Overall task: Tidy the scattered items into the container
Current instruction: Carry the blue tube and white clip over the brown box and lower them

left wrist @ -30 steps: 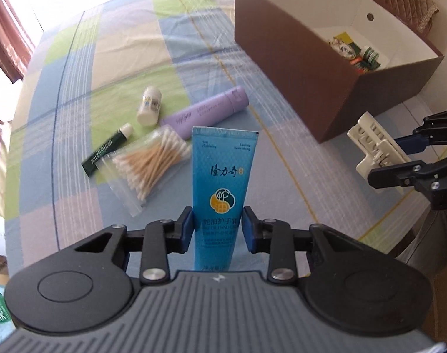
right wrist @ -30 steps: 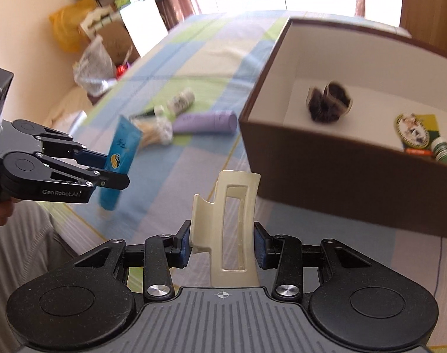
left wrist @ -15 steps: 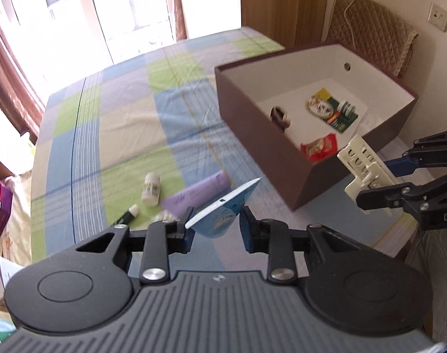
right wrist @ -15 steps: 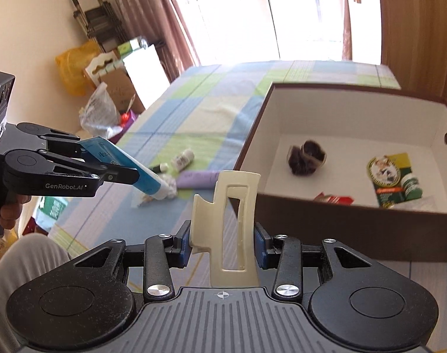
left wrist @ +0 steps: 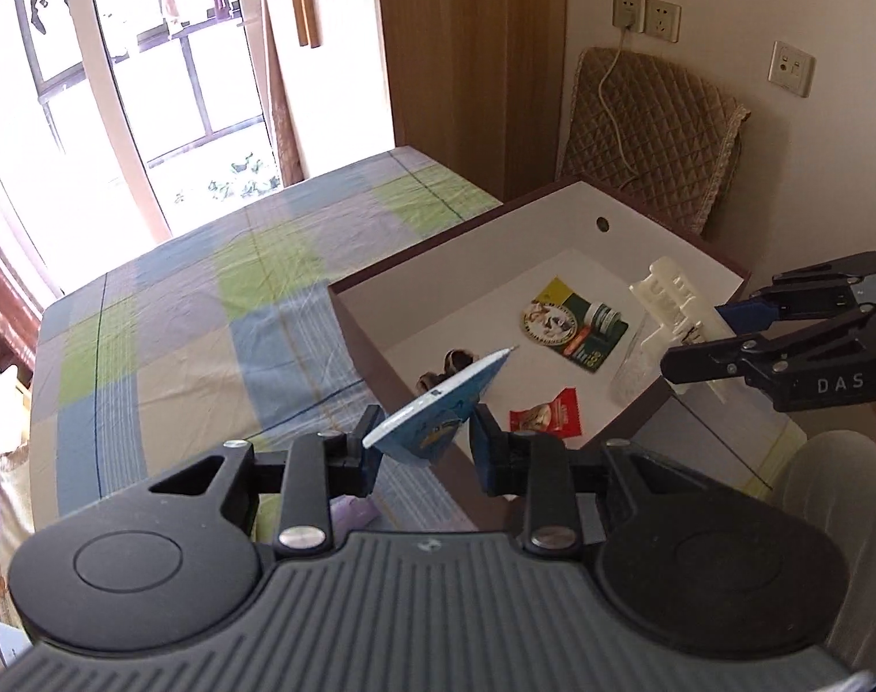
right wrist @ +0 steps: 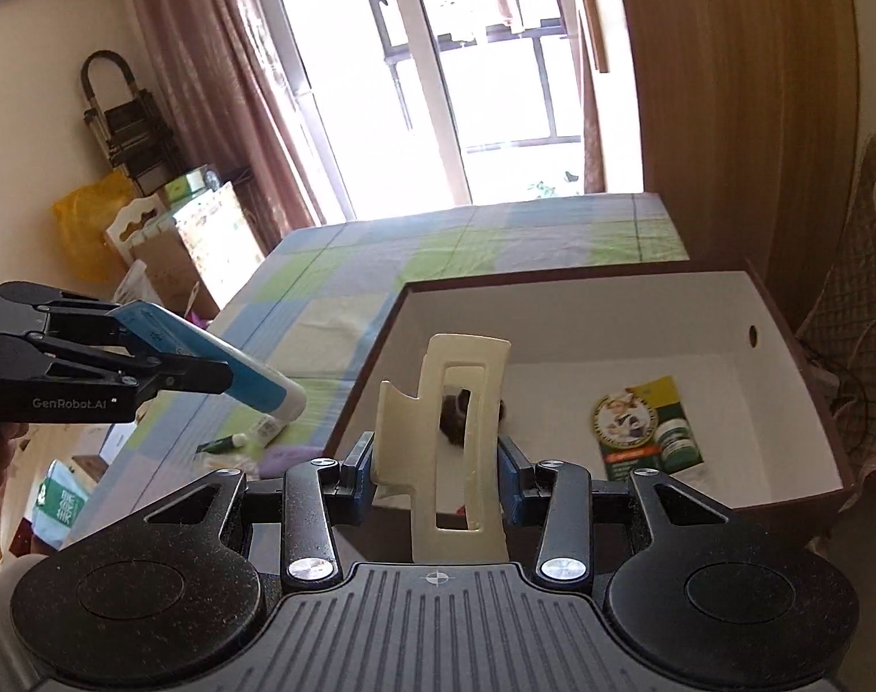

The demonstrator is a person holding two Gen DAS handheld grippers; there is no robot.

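clearly "genrobot.ai" on left gripper (right wrist: 172, 372), "das" on right gripper (left wrist: 703, 340)

"GenRobot.AI" marks the left hand-held gripper (right wrist: 166, 372); "DAS" the right hand-held gripper (left wrist: 709, 340).

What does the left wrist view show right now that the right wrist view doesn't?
Only the left wrist view: a red snack packet on the box floor, and wall sockets above a quilted chair.

Only the right wrist view: leftovers on the bedspread, namely a small white bottle, a green tube and a purple tube.

Both: the brown box, left gripper shut on the blue tube, right gripper shut on the cream hair claw.
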